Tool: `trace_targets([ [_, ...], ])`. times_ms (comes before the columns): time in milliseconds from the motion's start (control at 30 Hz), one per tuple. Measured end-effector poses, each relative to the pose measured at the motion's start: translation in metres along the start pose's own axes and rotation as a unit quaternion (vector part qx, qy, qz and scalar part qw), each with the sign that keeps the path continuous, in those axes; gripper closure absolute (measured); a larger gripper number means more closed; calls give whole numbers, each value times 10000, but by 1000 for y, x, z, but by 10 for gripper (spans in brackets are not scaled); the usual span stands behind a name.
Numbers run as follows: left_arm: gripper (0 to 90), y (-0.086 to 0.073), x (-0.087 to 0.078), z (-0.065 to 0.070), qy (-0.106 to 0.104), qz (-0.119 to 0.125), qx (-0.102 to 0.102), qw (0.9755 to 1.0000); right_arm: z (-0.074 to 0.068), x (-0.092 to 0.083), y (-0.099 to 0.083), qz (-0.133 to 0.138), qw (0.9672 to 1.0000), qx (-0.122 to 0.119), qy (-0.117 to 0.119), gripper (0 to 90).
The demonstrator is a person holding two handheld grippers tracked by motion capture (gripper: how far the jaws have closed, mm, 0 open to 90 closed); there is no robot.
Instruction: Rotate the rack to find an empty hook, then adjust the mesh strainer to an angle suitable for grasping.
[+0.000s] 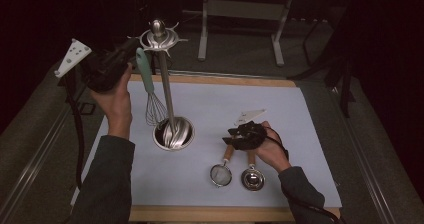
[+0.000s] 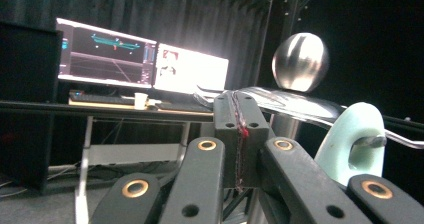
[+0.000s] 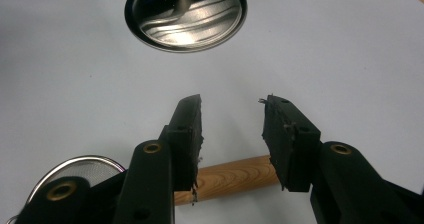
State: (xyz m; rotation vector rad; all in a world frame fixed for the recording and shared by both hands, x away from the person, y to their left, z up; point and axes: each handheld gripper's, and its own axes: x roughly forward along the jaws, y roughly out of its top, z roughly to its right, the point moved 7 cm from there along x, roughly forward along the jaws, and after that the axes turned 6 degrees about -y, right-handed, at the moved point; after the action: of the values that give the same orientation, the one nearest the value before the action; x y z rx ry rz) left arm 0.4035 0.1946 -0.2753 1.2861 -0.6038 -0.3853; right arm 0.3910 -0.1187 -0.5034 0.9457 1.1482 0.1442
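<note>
The whisk (image 1: pixel 150 86) (mint-green handle, thin wire loops) hangs from the steel stand (image 1: pixel 165 74) at upper left of the high view. The left gripper (image 1: pixel 131 48) is clenched beside its handle; the right gripper (image 3: pixel 232 129) is released over a wooden-handled strainer (image 1: pixel 221 170).

Dim room, lit white mat (image 1: pixel 215 104), glaring monitors (image 2: pixel 190 69)

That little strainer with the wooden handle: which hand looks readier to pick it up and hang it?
Probably the right. Its gripper hangs open directly over the strainer, and in the right gripper view the wooden handle lies between the fingers. The left gripper is shut, up beside the rack near the whisk.
</note>
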Motion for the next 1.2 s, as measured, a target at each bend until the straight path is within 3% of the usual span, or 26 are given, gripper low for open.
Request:
trace_targets([
  [667, 900, 4, -5, -2, 124, 1, 143, 9998, 5, -1, -6, -47, 10000, 70, -35, 582],
  [733, 900, 2, -8, -3, 267, -76, 245, 9993, 6, -1, -8, -65, 9999, 100, -58, 577],
  [900, 900, 0, -13, -8, 318, -146, 244, 9991, 11, -2, -13, -79, 9997, 207, -95, 577],
  [1100, 900, -14, -19, -14, 418, -329, 362, 9979, 15, -6, -17, -84, 9994, 312, -144, 576],
  [1200, 897, -23, -25, -18, 424, -398, 302, 9979, 17, -8, -20, -113, 9993, 321, -167, 577],
])
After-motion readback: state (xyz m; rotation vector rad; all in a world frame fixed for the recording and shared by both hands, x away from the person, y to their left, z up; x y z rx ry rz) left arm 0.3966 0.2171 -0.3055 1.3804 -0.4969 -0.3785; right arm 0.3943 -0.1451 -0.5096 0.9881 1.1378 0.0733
